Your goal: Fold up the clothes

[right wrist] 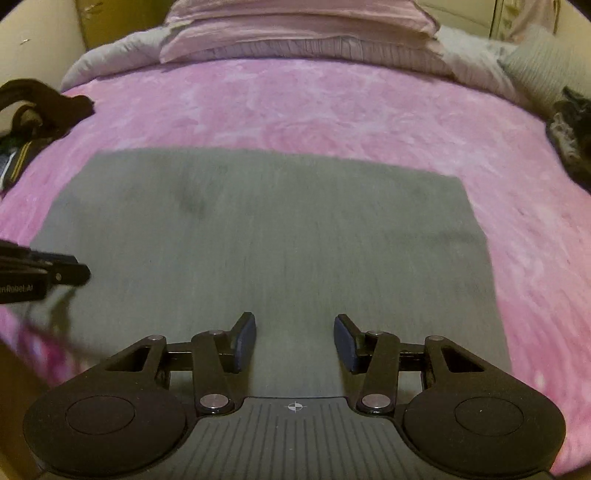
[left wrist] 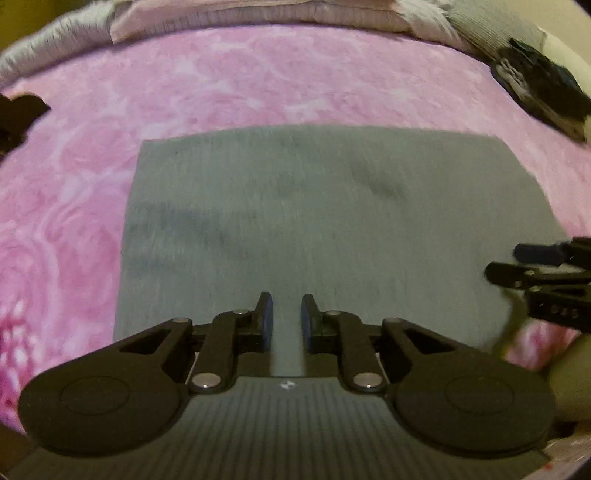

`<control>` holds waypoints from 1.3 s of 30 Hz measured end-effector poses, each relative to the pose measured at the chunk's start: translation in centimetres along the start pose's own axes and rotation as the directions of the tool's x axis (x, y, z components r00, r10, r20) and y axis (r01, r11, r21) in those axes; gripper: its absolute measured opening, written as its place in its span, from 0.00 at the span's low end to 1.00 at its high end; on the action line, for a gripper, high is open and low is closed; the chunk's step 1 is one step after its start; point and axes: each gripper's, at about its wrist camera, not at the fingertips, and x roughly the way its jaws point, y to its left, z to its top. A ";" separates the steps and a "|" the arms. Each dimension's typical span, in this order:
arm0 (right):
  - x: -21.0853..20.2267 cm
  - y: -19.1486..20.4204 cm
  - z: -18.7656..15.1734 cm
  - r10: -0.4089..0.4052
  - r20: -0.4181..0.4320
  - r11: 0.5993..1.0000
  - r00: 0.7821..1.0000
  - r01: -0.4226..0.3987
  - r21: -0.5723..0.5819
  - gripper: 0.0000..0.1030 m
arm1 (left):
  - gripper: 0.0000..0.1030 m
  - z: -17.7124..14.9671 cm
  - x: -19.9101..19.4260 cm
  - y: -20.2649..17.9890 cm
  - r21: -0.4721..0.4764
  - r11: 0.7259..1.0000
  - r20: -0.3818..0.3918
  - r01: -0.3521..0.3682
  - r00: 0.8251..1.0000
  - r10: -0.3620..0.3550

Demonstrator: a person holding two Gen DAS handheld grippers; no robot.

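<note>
Grey garment (left wrist: 314, 229) spread flat as a rectangle on the pink blanket (left wrist: 229, 77), edges straight, a few faint dark smudges on the cloth. Left gripper (left wrist: 287, 319) over the garment's near part, blue pads (left wrist: 268, 321) parted by a narrow gap only, bare grey cloth showing through that gap, nothing pinched between them; contact of the tips with the cloth impossible to tell. Right gripper (right wrist: 294, 343) likewise above the near part of the garment (right wrist: 280, 229), fingers (right wrist: 243, 345) set noticeably wider apart, nothing held, only cloth visible between. Each gripper also seen from the other's camera at the frame's side, near the garment's side edge. Pale pillows (right wrist: 295, 33) stacked at the far end of the blanket (right wrist: 332, 110). Dark clothing (right wrist: 48, 107) heaped at the left margin, another dark bundle (left wrist: 543, 88) at the right.
</note>
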 end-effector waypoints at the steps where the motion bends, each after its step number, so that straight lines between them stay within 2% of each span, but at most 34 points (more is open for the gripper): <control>1: -0.7 -0.4 -0.9 0.015 -0.005 1.000 1.000 -0.015 0.026 0.43 | 0.14 -0.8 -0.5 -0.1 -0.001 1.000 -0.006 -0.009 1.000 0.009; 4: -1.8 -0.8 -2.3 0.030 -0.015 1.000 0.999 -0.030 0.005 0.43 | 0.14 -2.1 -1.6 0.3 -0.067 0.998 -0.017 -0.008 1.000 0.007; 7: -2.1 -0.4 -2.6 0.029 -0.022 0.999 0.999 -0.030 -0.025 0.44 | 0.14 -2.3 -1.9 0.2 -0.071 0.997 -0.028 -0.025 0.999 0.023; 12: -2.6 -1.0 -1.2 0.007 -0.104 0.997 0.995 0.001 0.076 0.45 | 0.14 -0.8 -2.6 -0.7 -0.115 0.989 -0.113 -0.091 0.991 0.078; 14: -3.8 -1.2 -0.9 -0.024 -0.099 0.994 0.995 0.035 0.104 0.46 | 0.18 -0.7 -3.3 -1.1 -0.131 0.985 -0.136 -0.112 0.986 0.094; 16: -4.9 -1.4 -0.7 -0.020 -0.081 0.992 0.997 0.030 0.126 0.47 | 0.24 -0.6 -3.8 -1.6 -0.138 0.982 -0.172 -0.127 0.980 0.102; 20: -6.2 -1.6 -0.6 0.001 -0.066 0.987 0.998 0.009 0.159 0.48 | 0.27 -0.4 -4.3 -2.6 -0.120 0.981 -0.234 -0.151 0.965 0.120; 23: -6.4 -1.6 -0.6 0.000 -0.065 0.984 0.998 0.012 0.180 0.48 | 0.28 -0.1 -4.6 -3.1 -0.116 0.981 -0.253 -0.158 0.959 0.125; 28: -6.6 -2.0 -0.3 -0.001 -0.059 0.977 0.998 0.014 0.215 0.48 | 0.28 0.7 -5.0 -3.3 -0.115 0.983 -0.244 -0.143 0.963 0.112; 33: -6.4 -2.3 1.0 -0.004 -0.017 0.977 1.000 0.008 0.212 0.48 | 0.28 1.7 -4.8 -3.2 -0.114 0.985 -0.224 -0.127 0.970 0.099; 36: -5.3 -2.6 2.3 -0.007 0.020 0.982 1.000 0.003 0.189 0.48 | 0.27 2.9 -4.3 -2.8 -0.114 0.991 -0.172 -0.076 0.984 0.056; 39: -3.6 -3.2 4.2 -0.023 0.077 0.986 0.997 0.010 0.164 0.48 | 0.22 5.0 -3.3 -2.5 -0.090 0.996 -0.059 -0.020 0.998 0.014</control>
